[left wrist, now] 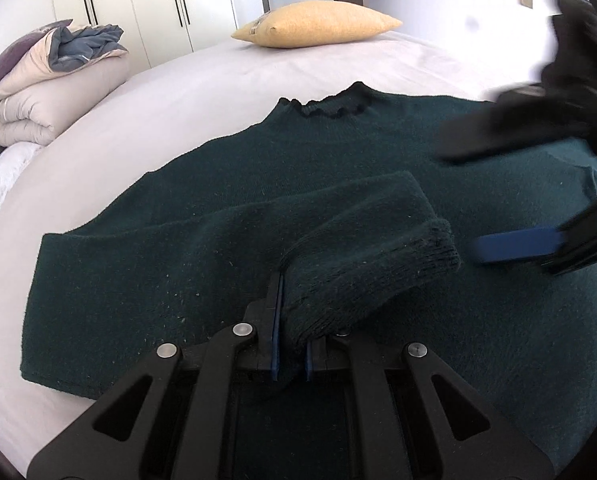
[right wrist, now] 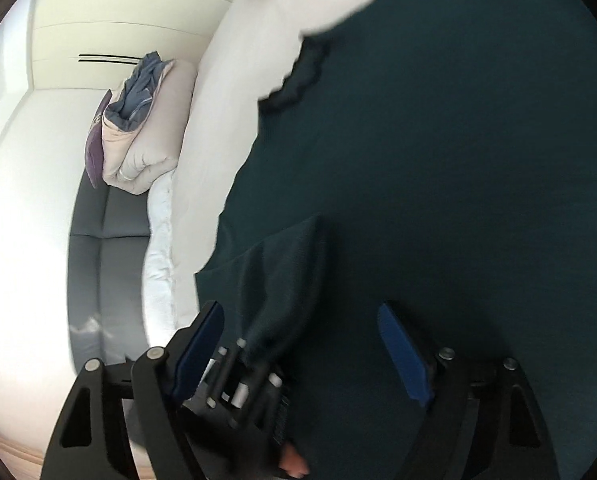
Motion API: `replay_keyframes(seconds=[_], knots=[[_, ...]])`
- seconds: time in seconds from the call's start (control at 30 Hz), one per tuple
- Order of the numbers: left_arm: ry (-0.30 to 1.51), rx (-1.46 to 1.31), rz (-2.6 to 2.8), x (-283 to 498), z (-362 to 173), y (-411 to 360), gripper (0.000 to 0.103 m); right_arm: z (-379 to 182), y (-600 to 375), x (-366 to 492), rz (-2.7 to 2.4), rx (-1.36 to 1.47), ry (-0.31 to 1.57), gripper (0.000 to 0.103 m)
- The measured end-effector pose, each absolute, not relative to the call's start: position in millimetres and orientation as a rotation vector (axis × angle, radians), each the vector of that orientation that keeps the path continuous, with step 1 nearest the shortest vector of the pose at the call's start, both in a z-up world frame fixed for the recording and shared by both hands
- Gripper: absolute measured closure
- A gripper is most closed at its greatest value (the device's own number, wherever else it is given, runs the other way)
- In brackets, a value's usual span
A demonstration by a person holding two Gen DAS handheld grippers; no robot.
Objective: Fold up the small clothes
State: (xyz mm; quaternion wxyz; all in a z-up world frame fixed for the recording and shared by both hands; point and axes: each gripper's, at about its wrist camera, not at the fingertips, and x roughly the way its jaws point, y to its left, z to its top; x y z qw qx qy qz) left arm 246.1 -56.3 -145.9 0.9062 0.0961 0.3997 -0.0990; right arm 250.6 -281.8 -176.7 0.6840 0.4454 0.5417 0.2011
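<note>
Dark green knit, the sweater (left wrist: 338,168) lies flat mid-bed (left wrist: 178,92), collar toward twelve o'clock. My left claw (left wrist: 290,344) is clamped on one sleeve cuff (left wrist: 378,264), already drawn across the chest; my right claw (right wrist: 302,360), at three o'clock, stands apart and empty (blurred). Remaining folds look undone.

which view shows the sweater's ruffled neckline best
The left wrist view: the ruffled neckline sits sharp and unobstructed at the far edge of the dark green sweater spread on the bed. The right wrist view shows the neckline only tilted and motion-blurred, near the sheet's edge.
</note>
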Motion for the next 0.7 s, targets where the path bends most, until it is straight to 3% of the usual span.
replay_keyframes(seconds=[0.07, 0.1, 0.13, 0.17, 0.2, 0.23, 0.43, 0.7], knots=[[0.821, 0.176, -0.214, 237.3, -144.2, -51.0, 0.096, -182.5, -263.7, 262.8, 0.489, 1.026, 1.230, 0.022], [0.821, 0.171, -0.217, 237.5, -143.1, -50.6, 0.095, -183.8, -258.0, 266.6, 0.495, 1.023, 1.233, 0.029], [0.820, 0.169, -0.219, 235.8, -142.3, -50.1, 0.095, -184.3, -253.3, 272.1, 0.508, 1.010, 1.234, 0.048], [0.819, 0.164, -0.222, 235.5, -141.8, -49.1, 0.095, -184.4, -246.5, 277.0, 0.523, 0.980, 1.240, 0.060], [0.819, 0.159, -0.223, 236.4, -141.7, -49.1, 0.095, -184.6, -240.3, 281.6, 0.522, 0.950, 1.250, 0.082], [0.820, 0.152, -0.227, 236.2, -141.1, -48.1, 0.095, -185.8, -237.4, 284.3, 0.509, 0.919, 1.253, 0.091], [0.865, -0.015, -0.328, 225.1, -124.2, -25.1, 0.085, -174.0, -252.3, 281.4, 0.454, 0.787, 1.195, 0.094], [0.797, -0.305, -0.205, 205.0, -94.4, 81.9, 0.085, -154.2, -318.7, 293.2, 0.318, 0.677, 1.110, 0.094]])
